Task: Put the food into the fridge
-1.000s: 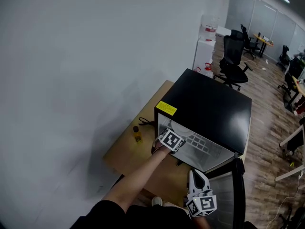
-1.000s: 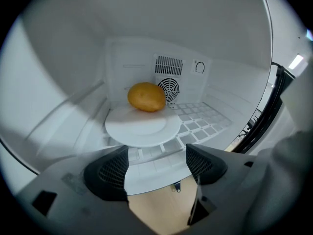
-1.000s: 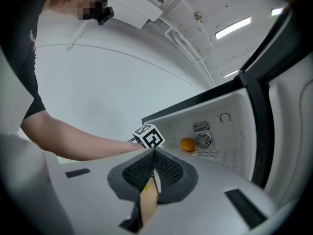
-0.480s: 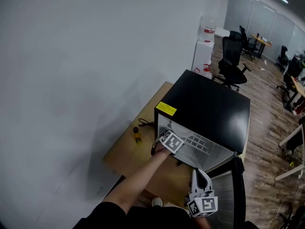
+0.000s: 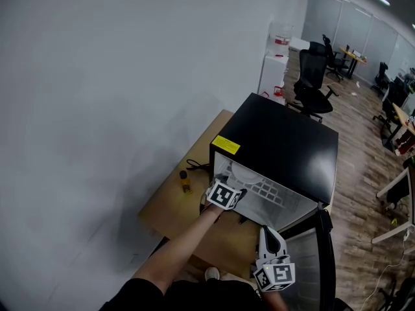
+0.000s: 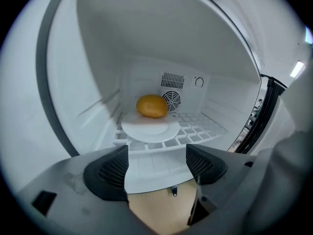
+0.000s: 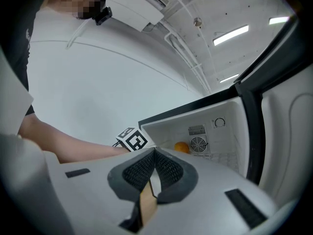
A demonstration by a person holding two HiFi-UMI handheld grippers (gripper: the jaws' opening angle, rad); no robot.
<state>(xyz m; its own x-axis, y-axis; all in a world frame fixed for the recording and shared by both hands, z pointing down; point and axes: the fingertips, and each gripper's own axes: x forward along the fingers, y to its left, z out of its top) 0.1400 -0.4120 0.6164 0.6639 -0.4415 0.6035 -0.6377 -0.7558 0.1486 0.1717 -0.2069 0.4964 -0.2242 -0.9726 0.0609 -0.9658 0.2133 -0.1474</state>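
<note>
Orange (image 6: 152, 105) rests on its plate (image 6: 149, 129) inside the fridge (image 5: 279, 148). My left hand-held gripper (image 6: 157, 161), spread and empty, should back straight out. Then my right hand-held gripper (image 7: 153, 173), pressed together, pushes the door (image 5: 306, 267).

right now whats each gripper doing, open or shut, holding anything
left gripper: open, holding nothing.
right gripper: shut, holding nothing.
</note>
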